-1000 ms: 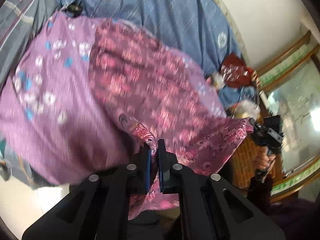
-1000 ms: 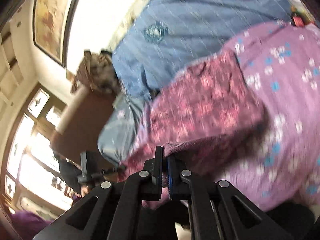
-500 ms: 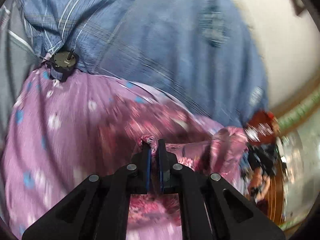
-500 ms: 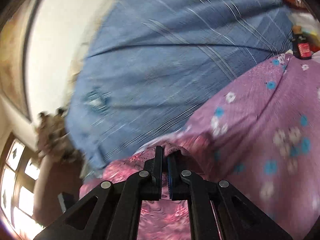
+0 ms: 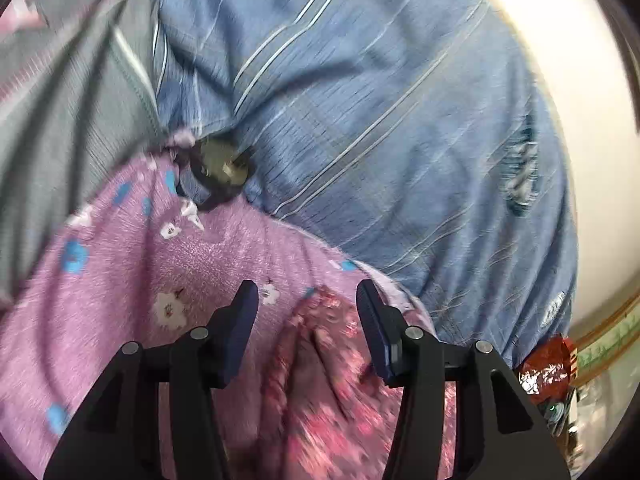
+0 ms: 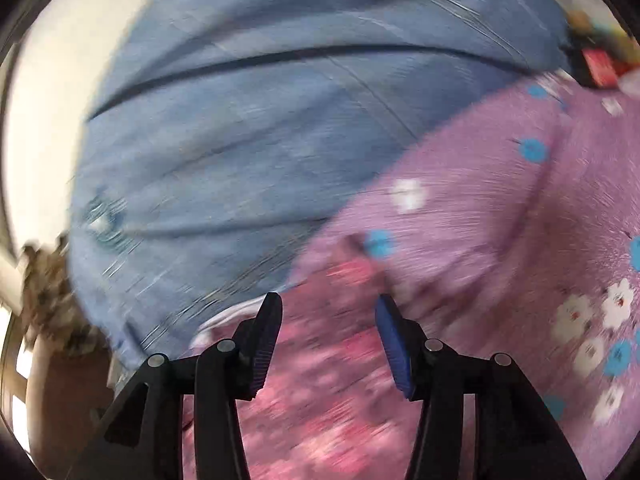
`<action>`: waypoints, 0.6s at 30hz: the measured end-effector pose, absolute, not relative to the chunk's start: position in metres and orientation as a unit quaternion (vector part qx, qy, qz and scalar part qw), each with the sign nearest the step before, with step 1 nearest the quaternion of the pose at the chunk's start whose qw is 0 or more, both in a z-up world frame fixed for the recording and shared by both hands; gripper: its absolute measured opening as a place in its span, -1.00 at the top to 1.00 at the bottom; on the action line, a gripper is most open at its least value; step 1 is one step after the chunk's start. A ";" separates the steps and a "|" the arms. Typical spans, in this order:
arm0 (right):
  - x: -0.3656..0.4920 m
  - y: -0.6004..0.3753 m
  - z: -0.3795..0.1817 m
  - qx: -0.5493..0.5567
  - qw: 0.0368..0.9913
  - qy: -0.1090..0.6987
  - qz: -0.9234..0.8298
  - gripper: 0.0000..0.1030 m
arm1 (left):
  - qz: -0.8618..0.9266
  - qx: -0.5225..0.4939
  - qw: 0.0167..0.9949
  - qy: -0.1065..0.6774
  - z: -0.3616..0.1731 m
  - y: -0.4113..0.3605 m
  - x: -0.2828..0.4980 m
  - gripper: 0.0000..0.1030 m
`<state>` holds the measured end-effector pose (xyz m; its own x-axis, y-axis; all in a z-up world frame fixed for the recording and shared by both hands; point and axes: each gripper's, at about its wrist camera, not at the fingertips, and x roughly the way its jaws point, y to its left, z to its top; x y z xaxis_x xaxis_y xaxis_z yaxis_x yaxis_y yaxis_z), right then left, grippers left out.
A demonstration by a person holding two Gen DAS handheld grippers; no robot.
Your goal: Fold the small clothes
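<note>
A dark pink patterned garment (image 5: 320, 380) lies on a lilac flowered blanket (image 5: 132, 280). My left gripper (image 5: 306, 300) is open, its fingers on either side of the garment's bunched corner, not gripping it. In the right wrist view the same garment (image 6: 320, 400) lies below my right gripper (image 6: 328, 312), which is open over its far edge, with the lilac blanket (image 6: 500, 220) to the right. The right view is blurred by motion.
A blue striped bedsheet (image 5: 380, 120) covers the bed beyond the blanket and also shows in the right wrist view (image 6: 260, 120). A grey striped cloth (image 5: 68, 92) lies at left. A small round dark object (image 5: 220, 172) sits at the blanket's far edge. A red foil packet (image 5: 548, 368) lies at right.
Both grippers were shut on the pink garment, carried its edge over the blanket toward the blue sheet, then opened and let it go.
</note>
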<state>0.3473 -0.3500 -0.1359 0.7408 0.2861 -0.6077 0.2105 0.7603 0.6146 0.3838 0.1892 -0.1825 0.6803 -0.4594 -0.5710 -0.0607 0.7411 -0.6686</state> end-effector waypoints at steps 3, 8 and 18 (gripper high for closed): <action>0.367 -0.272 -0.123 0.265 0.866 0.413 0.098 0.12 | -0.128 -0.291 0.866 0.385 -0.160 0.159 0.344 -0.12; 0.410 -0.126 -0.155 0.165 0.805 0.531 0.209 0.33 | -0.062 -0.301 0.859 0.410 -0.194 0.104 0.293 -0.20; 0.514 -0.038 -0.176 0.163 0.846 0.480 0.162 0.49 | -0.036 -0.225 0.882 0.412 -0.217 0.087 0.291 -0.03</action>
<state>0.5137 -0.0380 -0.1757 0.4859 0.4308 -0.7605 -0.1174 0.8944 0.4316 0.2914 0.0873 -0.2169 0.6584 -0.2493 -0.7102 -0.1205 0.8965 -0.4263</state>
